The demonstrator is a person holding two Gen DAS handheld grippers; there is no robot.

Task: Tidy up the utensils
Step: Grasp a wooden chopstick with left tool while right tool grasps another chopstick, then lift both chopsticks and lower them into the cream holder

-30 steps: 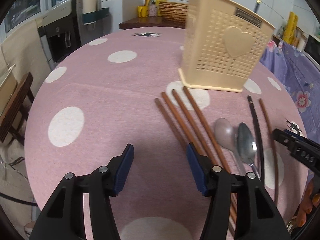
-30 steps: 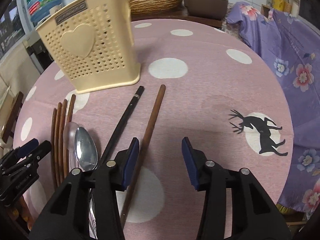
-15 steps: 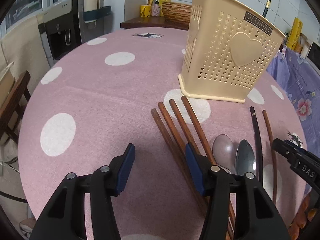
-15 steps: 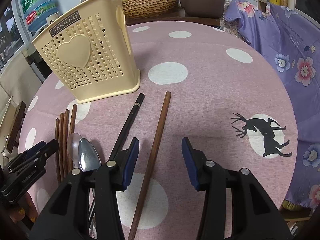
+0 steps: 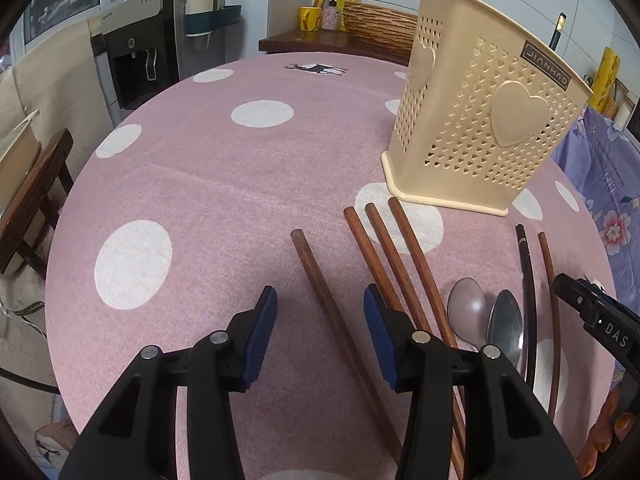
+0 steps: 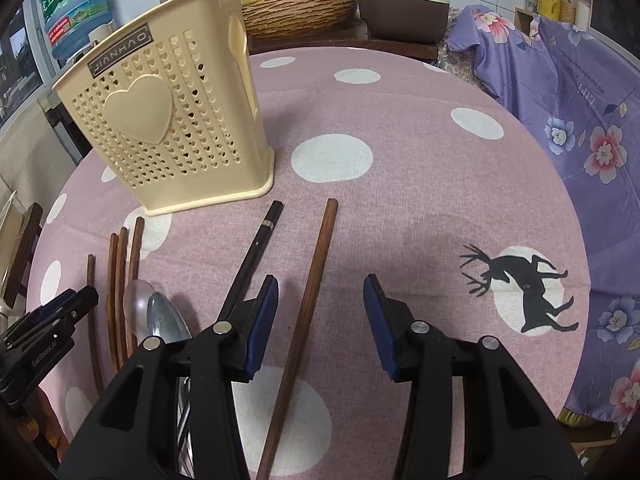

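A cream perforated utensil holder (image 5: pixel 476 120) stands upright on the pink dotted tablecloth; it also shows in the right wrist view (image 6: pixel 168 132). Several brown wooden chopsticks (image 5: pixel 396 252) lie in front of it. One brown chopstick (image 5: pixel 332 316) lies between the jaws of my open left gripper (image 5: pixel 320 328). Two spoons (image 5: pixel 484 320), a black chopstick (image 6: pixel 256 256) and another brown chopstick (image 6: pixel 308 304) lie to the right. My open right gripper (image 6: pixel 320 316) hovers over that brown chopstick, which lies between its jaws. Neither gripper holds anything.
The round table's edge (image 5: pixel 60 280) curves at the left, with a wooden chair (image 5: pixel 28 196) beyond. A purple floral cloth (image 6: pixel 580 120) hangs at the right. A counter with a woven basket (image 6: pixel 300 12) stands behind the table.
Both grippers have moved sideways and lower toward the table. The left one now straddles the leftmost brown chopstick, which has shifted apart from the others; the right one now straddles the rightmost one.
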